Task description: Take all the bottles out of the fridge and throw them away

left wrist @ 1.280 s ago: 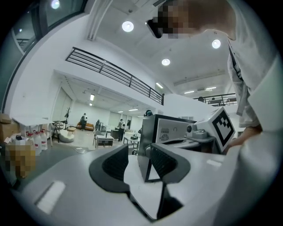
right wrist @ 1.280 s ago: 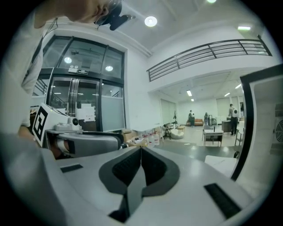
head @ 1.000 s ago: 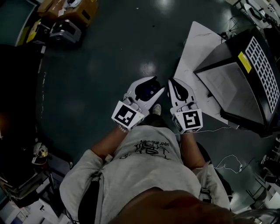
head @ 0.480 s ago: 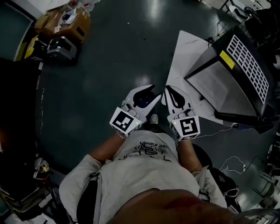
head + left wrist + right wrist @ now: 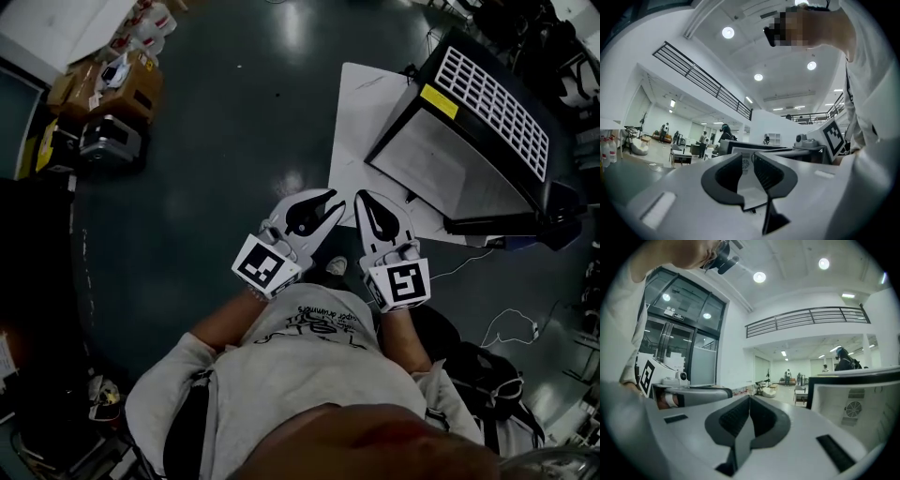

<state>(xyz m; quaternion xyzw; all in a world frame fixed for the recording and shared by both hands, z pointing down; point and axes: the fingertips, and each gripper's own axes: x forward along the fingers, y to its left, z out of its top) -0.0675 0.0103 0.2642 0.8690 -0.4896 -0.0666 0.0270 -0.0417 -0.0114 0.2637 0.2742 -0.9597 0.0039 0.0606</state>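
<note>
Though the head view misses them, gripper views show people (image 5: pixel 664 131)

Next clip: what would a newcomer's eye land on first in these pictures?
The two white grippers held side by side mid-frame in the head view: the left gripper, jaws narrowly apart after closing, nothing between them, and the right gripper, jaws together. Next, the black cabinet with a white grille and yellow label at upper right, standing on a white sheet on the dark floor.

On my feed the floor (image 5: pixel 216 141) looked glossy, the left gripper (image 5: pixel 336 199) and right gripper (image 5: pixel 364 199) smooth plastic with matt ribbed pads (image 5: pixel 765 171), the shirt (image 5: pixel 300 366) cloth.
</note>
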